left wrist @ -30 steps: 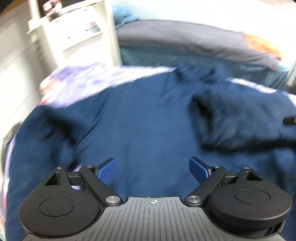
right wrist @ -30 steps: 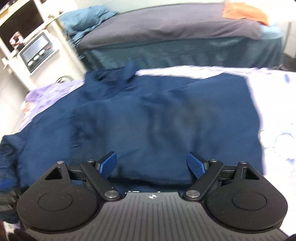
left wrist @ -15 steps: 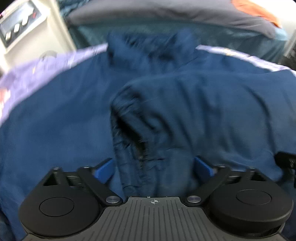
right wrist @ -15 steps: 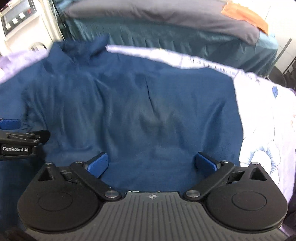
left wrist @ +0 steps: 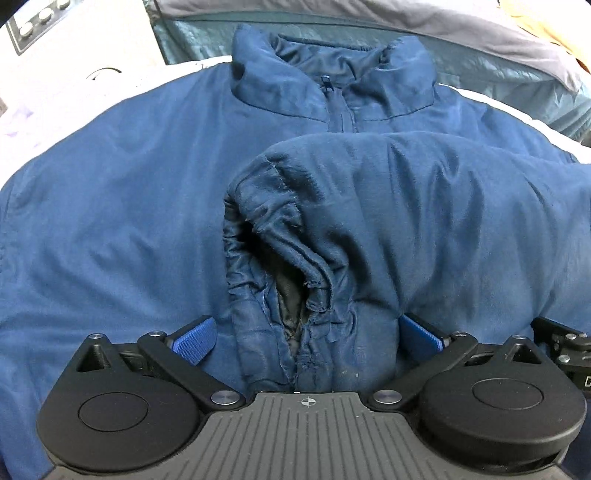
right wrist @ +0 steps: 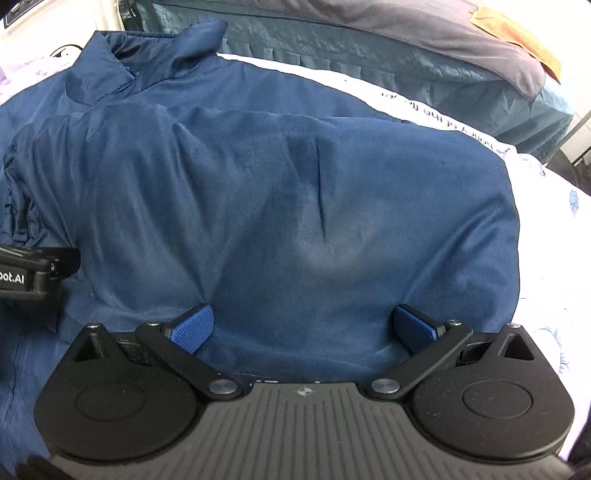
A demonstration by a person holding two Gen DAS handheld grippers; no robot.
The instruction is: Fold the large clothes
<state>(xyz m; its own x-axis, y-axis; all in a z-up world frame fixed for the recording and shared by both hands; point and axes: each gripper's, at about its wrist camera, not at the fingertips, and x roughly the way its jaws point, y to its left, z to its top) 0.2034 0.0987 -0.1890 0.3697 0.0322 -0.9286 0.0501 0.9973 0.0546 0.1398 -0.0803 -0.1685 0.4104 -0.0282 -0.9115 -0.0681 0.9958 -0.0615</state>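
Observation:
A navy blue jacket [left wrist: 122,206] lies front up on a white printed sheet, its collar and zip [left wrist: 332,85] at the far side. Its right sleeve [left wrist: 424,206] is folded across the chest, and the cuff opening [left wrist: 280,273] faces my left gripper [left wrist: 306,338]. That gripper is open, and the cuff end lies between its blue fingertips [left wrist: 194,341]. My right gripper [right wrist: 303,328] is open over the folded sleeve [right wrist: 295,206], with sleeve cloth between its fingertips [right wrist: 192,328]. The left gripper's side [right wrist: 29,269] shows at the left of the right wrist view.
The printed sheet [right wrist: 546,258] shows to the right of the jacket. A bed with a teal skirt [right wrist: 369,48] and grey cover [right wrist: 424,22] stands behind, with an orange cloth [right wrist: 517,33] on it. A white appliance [left wrist: 74,44] stands at the far left.
Both grippers have moved in over the jacket and stopped. The left one has closed in on the sleeve cuff, which now lies between its open fingers. The blur has cleared.

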